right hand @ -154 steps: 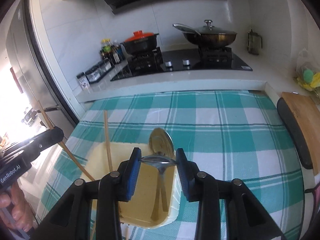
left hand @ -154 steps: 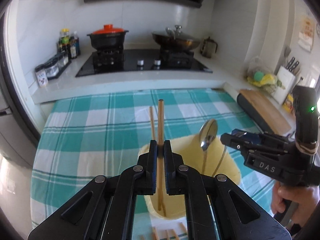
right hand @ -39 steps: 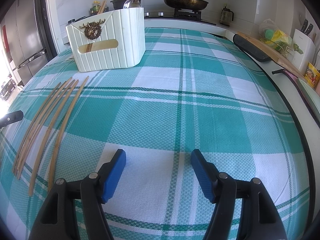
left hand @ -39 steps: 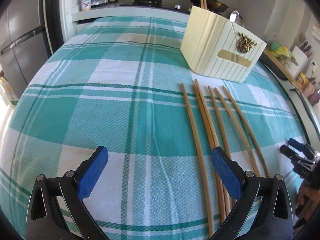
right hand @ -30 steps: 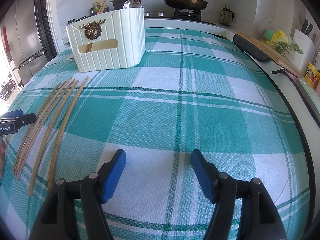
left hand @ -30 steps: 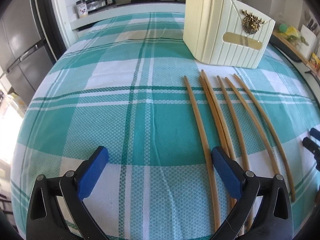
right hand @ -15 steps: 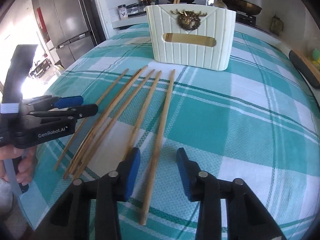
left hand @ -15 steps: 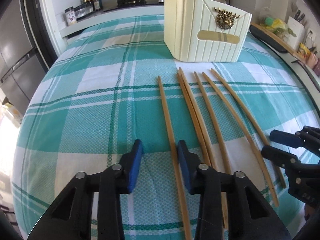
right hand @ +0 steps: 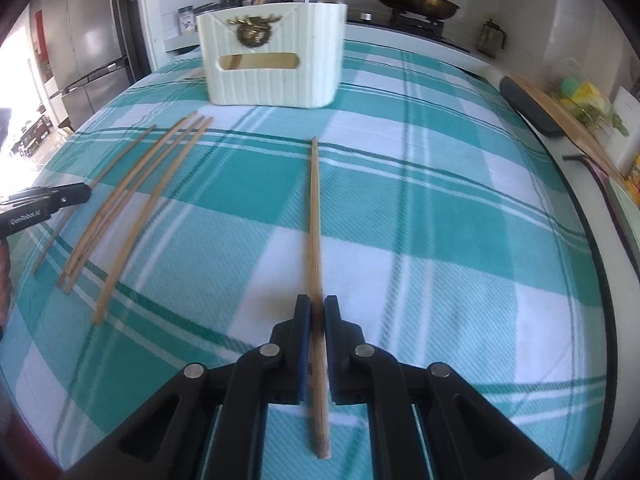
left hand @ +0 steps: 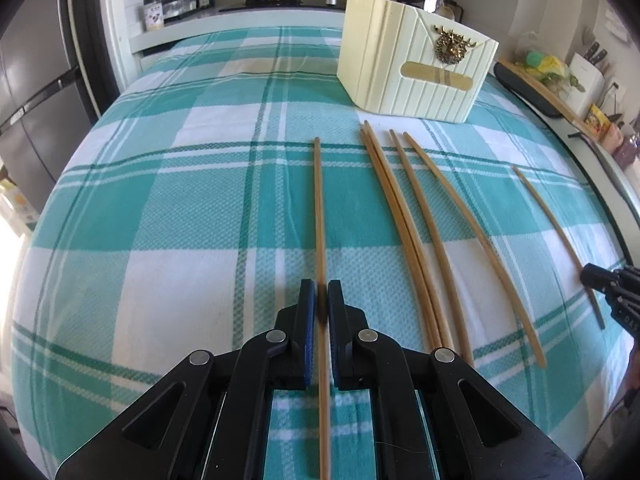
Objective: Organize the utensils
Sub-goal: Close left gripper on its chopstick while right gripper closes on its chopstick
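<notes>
Pointing toward holder (left hand: 416, 68): chopstick (left hand: 319, 216), lengthwise between pads

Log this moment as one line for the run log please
left gripper: shut on chopstick | right gripper: shut on second chopstick | four chopsticks on tablecloth | holder: not yet loaded

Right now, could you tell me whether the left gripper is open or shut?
Shut. In the left wrist view, the left gripper has its blue pads closed on a single wooden chopstick, which runs straight between them.
</notes>
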Demonstrator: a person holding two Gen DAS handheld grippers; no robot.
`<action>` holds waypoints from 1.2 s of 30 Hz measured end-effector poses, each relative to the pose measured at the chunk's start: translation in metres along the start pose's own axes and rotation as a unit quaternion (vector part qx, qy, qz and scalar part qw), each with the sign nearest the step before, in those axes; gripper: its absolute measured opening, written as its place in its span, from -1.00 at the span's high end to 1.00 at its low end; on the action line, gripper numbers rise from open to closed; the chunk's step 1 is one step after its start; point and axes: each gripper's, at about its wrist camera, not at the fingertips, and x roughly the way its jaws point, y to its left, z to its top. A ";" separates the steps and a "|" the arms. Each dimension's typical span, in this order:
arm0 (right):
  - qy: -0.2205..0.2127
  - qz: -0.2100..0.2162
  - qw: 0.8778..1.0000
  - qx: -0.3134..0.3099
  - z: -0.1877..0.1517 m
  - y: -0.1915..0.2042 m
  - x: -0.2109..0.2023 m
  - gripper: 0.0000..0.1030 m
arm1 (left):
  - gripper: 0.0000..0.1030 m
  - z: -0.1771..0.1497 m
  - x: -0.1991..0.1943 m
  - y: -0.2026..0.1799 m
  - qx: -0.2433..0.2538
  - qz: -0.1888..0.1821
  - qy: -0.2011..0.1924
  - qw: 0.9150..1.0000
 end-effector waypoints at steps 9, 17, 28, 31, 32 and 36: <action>0.022 0.023 0.999 0.030 -0.015 -0.032 -0.023 0.08 | 0.01 0.006 -0.013 0.019 0.008 -0.043 0.022 0.999; 0.045 0.071 0.996 0.026 0.022 -0.029 -0.008 0.07 | -0.13 0.039 0.010 0.027 0.016 -0.067 0.056 0.996; 0.086 0.056 0.995 0.005 0.073 -0.027 0.044 0.16 | 0.40 0.085 0.055 0.001 0.092 0.005 0.075 0.993; 0.088 0.057 0.995 0.009 0.095 -0.029 0.059 0.86 | 0.92 0.098 0.061 -0.003 0.070 -0.013 0.078 0.994; 0.082 0.058 0.995 0.014 0.102 -0.030 0.061 0.87 | 0.93 0.100 0.061 -0.005 0.069 -0.011 0.072 0.995; 0.039 0.071 0.995 0.050 0.116 -0.039 0.042 0.87 | 0.93 0.101 0.025 -0.012 0.066 -0.021 0.014 0.998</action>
